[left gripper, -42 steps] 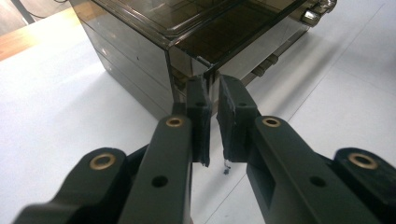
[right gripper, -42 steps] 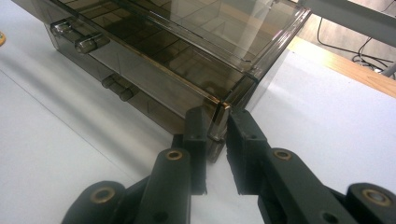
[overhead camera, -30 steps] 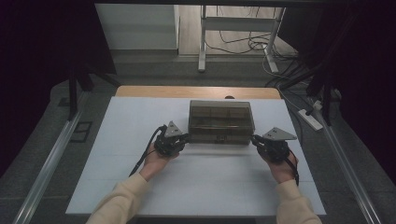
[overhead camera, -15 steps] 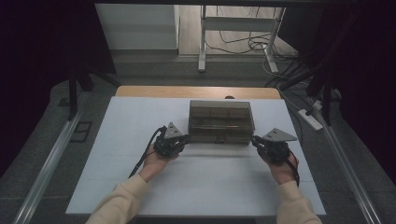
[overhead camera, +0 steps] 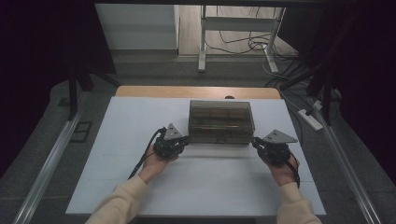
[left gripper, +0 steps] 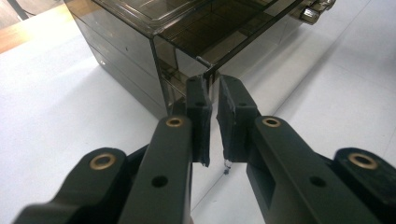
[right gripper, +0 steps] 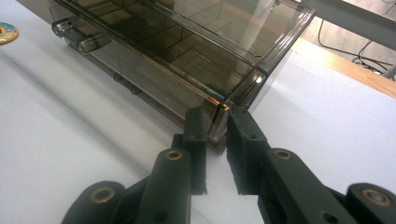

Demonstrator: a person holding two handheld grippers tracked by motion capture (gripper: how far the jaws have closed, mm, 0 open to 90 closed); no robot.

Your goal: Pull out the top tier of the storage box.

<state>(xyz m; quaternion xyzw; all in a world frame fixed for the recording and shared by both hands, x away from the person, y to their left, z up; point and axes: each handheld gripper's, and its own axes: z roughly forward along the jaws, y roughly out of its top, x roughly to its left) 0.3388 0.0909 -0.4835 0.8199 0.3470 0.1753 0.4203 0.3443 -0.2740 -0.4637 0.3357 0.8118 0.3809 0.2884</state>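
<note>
High view, left claw [overhead camera: 187,139], right claw [overhead camera: 256,141], flanking box [overhead camera: 220,121] corners

The person wears cream long sleeves [overhead camera: 120,205] that reach to the wrists. Each hand carries a black tool: the left tool [overhead camera: 186,139] and the right tool [overhead camera: 256,141] each bear a grey three-cornered plate on top and trail a black cable. Seen close in the gripper views, the jaws are matt black bars with brass-coloured rivets and small round holes, ending in flat dark pads [left gripper: 200,109].
</note>
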